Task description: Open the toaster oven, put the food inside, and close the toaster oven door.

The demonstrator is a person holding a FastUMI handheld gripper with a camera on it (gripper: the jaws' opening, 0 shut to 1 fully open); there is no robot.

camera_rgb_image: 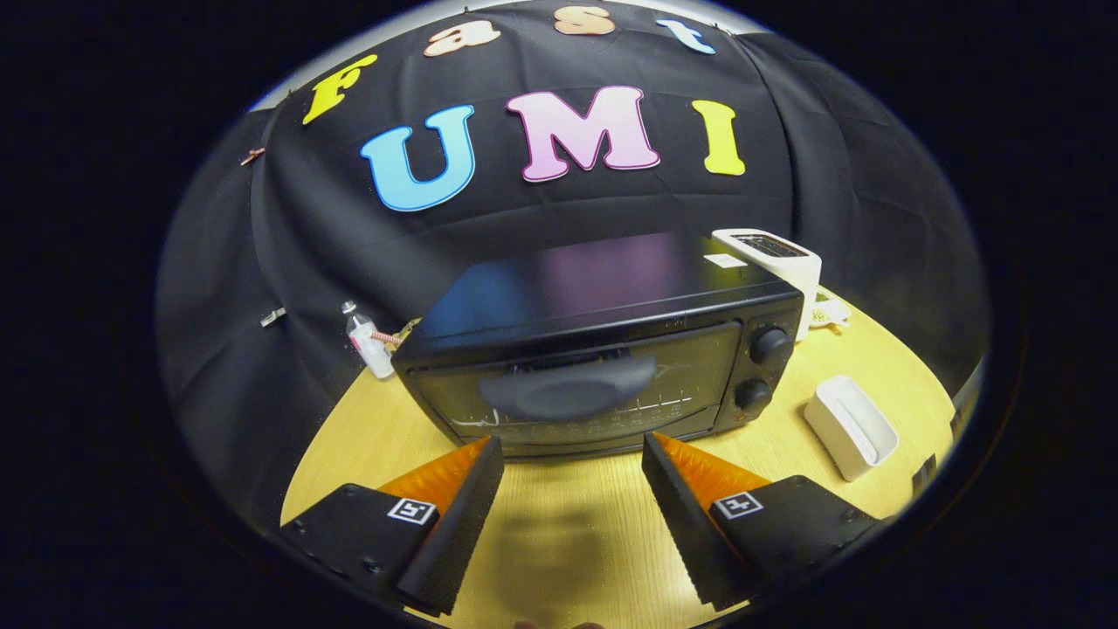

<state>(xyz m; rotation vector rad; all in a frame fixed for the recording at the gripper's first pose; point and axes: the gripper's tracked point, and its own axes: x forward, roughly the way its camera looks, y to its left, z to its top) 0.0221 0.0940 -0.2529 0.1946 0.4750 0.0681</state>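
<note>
While the gripper (572, 447) gapes wide and empty, the shut toaster oven (603, 349) sits just ahead on the wooden table (559, 533).

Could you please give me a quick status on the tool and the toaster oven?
Tool open, holding nothing, just short of the toaster oven. Oven door shut, handle straight ahead. Bare table between the fingers and the door.

Two-finger gripper (572, 450): wedge-shaped fingers (454, 533) with ribbed inner faces, black screwed mounting blocks, each carrying a small square black-and-white marker; fingers spread apart.
</note>
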